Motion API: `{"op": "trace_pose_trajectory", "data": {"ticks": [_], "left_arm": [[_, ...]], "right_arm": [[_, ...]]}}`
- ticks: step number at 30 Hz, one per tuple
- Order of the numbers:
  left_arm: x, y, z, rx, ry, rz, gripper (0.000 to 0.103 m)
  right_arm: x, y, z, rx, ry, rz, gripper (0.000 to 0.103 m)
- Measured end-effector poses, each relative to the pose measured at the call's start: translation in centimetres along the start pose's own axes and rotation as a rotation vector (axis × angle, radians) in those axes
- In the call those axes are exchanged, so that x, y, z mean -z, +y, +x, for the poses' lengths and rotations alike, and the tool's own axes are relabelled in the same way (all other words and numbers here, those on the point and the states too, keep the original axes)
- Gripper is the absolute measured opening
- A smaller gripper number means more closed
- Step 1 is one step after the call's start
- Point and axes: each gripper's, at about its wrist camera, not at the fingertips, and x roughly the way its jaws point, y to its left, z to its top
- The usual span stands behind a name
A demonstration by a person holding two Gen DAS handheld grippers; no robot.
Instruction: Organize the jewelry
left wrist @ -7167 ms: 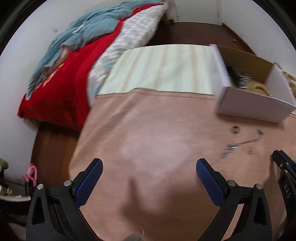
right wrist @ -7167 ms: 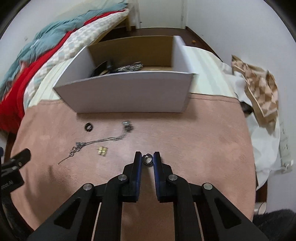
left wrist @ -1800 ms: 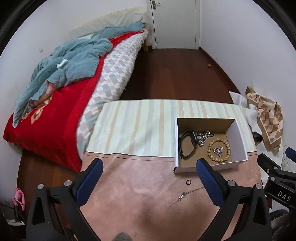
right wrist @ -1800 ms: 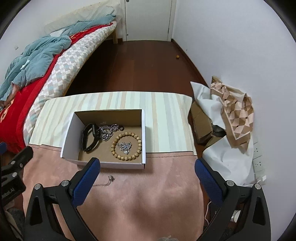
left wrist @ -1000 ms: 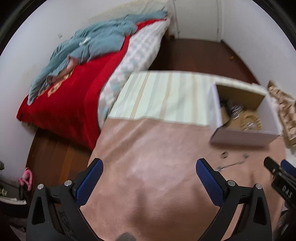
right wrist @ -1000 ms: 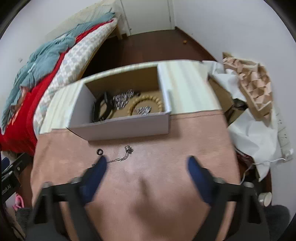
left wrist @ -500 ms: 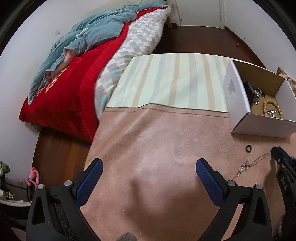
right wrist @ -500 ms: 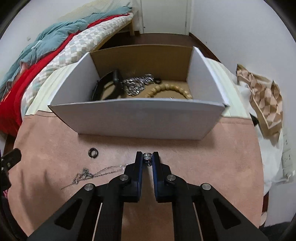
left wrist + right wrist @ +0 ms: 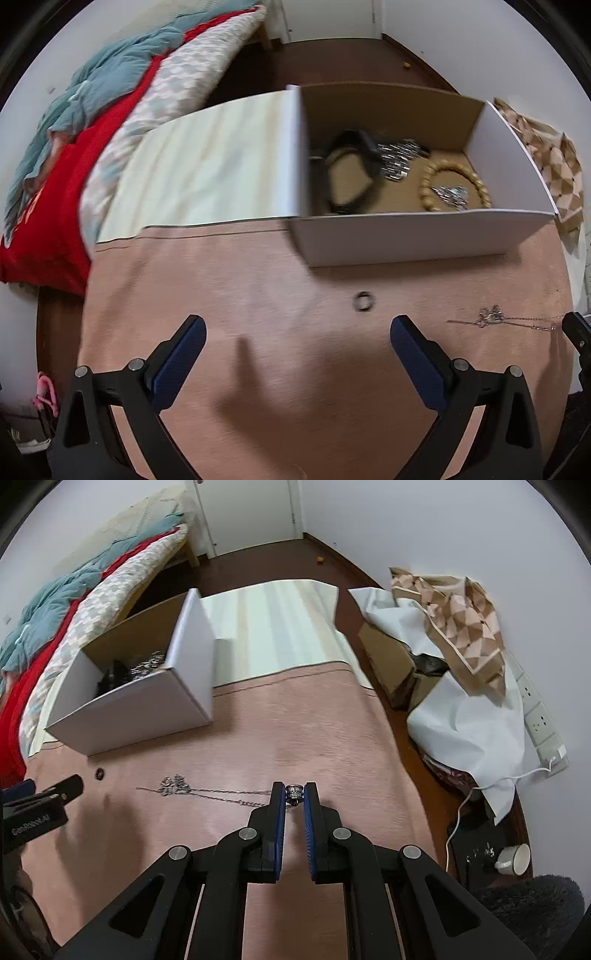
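Note:
My right gripper [image 9: 294, 793] is shut on a small silver bead [image 9: 294, 791]. The thin silver necklace [image 9: 207, 792] runs from that bead leftward across the pink cloth, with a clump of links [image 9: 173, 783] near its far end. In the left wrist view the same necklace [image 9: 491, 316] lies at the right, where a tip of the right gripper [image 9: 576, 330] shows. A small dark ring [image 9: 363, 301] lies in front of the white box [image 9: 406, 238]. My left gripper [image 9: 295, 332] hovers open over the cloth just before the ring, holding nothing.
The box [image 9: 147, 701] holds a black band [image 9: 347, 173], a wooden bead bracelet [image 9: 456, 184] and silver chains [image 9: 399, 158]. A striped cloth [image 9: 207, 173] lies behind the pink one. A bed [image 9: 74, 122] runs along the left. Bags, paper [image 9: 469, 716] and a power strip [image 9: 543, 720] sit off the right edge.
My right gripper went from wide open to shut on the necklace's bead, then swung right so the box sits at its left. My left gripper moved right, closer to the ring and box.

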Motion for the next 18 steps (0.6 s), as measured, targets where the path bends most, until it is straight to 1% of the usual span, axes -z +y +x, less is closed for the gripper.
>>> {"op": "trace_pose_trajectory", "data": {"ticks": [1,2,3,5,6,7,8,9,10,11,13,18], "left_arm": [[0.0,-0.3,0.1,0.004,-0.002,0.006,0.097],[-0.1,-0.8,0.2,0.010,-0.007,0.017,0.089],[-0.2,-1.2,0.4,0.015,-0.008,0.026,0.083],[-0.3,-1.6,0.8,0.019,0.001,0.031,0.062],[-0.3,-1.7,1.0,0.028,0.007,0.030,0.057],[-0.4,-1.8,1.2,0.032,0.012,0.030,0.049],[-0.5,-1.9,1.1,0.042,0.002,0.026,0.042],[-0.5,-2.0,1.2,0.044,0.001,0.030,0.038],[-0.5,-2.1,1.1,0.051,-0.003,0.032,0.030],[-0.6,-2.3,1.1,0.064,-0.004,0.035,0.021],[-0.6,-2.7,1.0,0.074,-0.008,0.049,0.010],[-0.2,-2.9,0.4,0.085,-0.024,0.050,0.010]], "right_arm": [[-0.1,-0.2,0.1,0.001,-0.001,0.005,0.010],[-0.1,-0.4,0.2,0.002,-0.001,0.011,0.010],[-0.1,-0.7,0.2,0.002,-0.002,0.015,0.010],[-0.2,-1.2,0.4,0.007,0.002,0.028,0.010],[-0.2,-1.3,0.4,0.007,0.004,0.036,0.010],[-0.1,-1.6,0.5,0.007,0.007,0.044,0.010],[-0.3,-1.8,0.5,0.010,0.008,0.049,0.010],[-0.3,-1.9,0.6,0.011,0.008,0.050,0.010],[-0.4,-2.0,0.5,0.014,0.007,0.051,0.010],[-0.5,-2.1,0.5,0.018,0.007,0.053,0.010],[-0.5,-2.2,0.4,0.019,0.007,0.059,0.010],[-0.9,-2.4,-0.3,0.014,-0.004,0.072,0.010]]}}
